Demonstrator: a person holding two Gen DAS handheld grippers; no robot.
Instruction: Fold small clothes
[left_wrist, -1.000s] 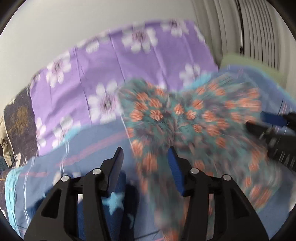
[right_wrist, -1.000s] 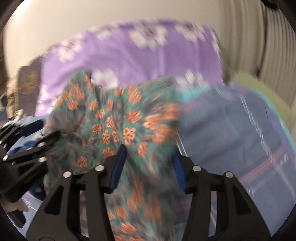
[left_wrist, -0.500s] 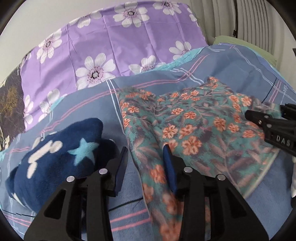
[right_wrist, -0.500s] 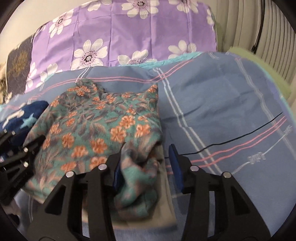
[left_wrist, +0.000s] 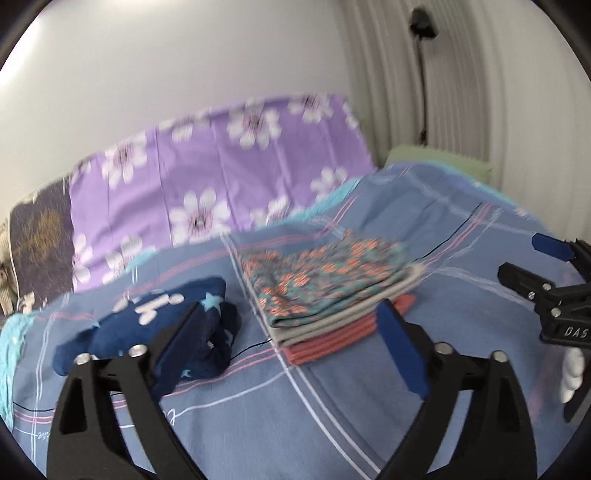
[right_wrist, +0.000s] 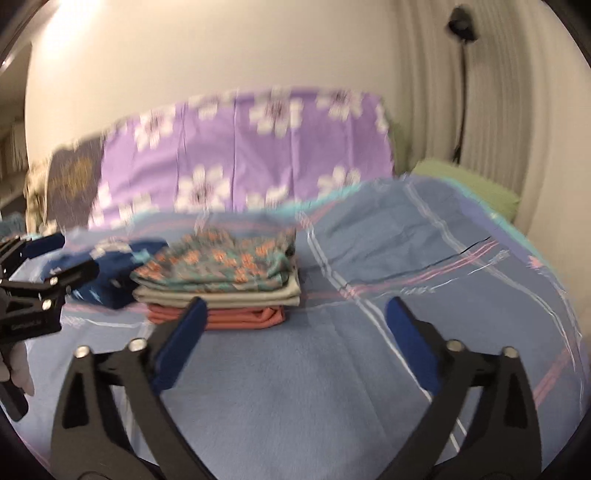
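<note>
A folded teal garment with orange flowers (left_wrist: 321, 275) lies on top of a stack, over a folded grey piece (left_wrist: 332, 314) and a folded red piece (left_wrist: 332, 338), on the blue checked bedspread (left_wrist: 258, 424). The stack also shows in the right wrist view (right_wrist: 218, 262). A crumpled navy garment with white and blue stars (left_wrist: 147, 332) lies left of the stack. My left gripper (left_wrist: 291, 343) is open and empty, back from the stack. My right gripper (right_wrist: 295, 339) is open and empty, also back from the stack.
A purple flowered cloth (left_wrist: 221, 173) covers the bed's far end against the wall. A green cushion (right_wrist: 469, 184) lies at the far right by the white curtain (right_wrist: 480, 92). A dark patterned cloth (left_wrist: 40, 229) sits at the far left.
Both grippers let go of the flowered garment, opened wide and pulled back and up. The garment now rests folded on the stack.
</note>
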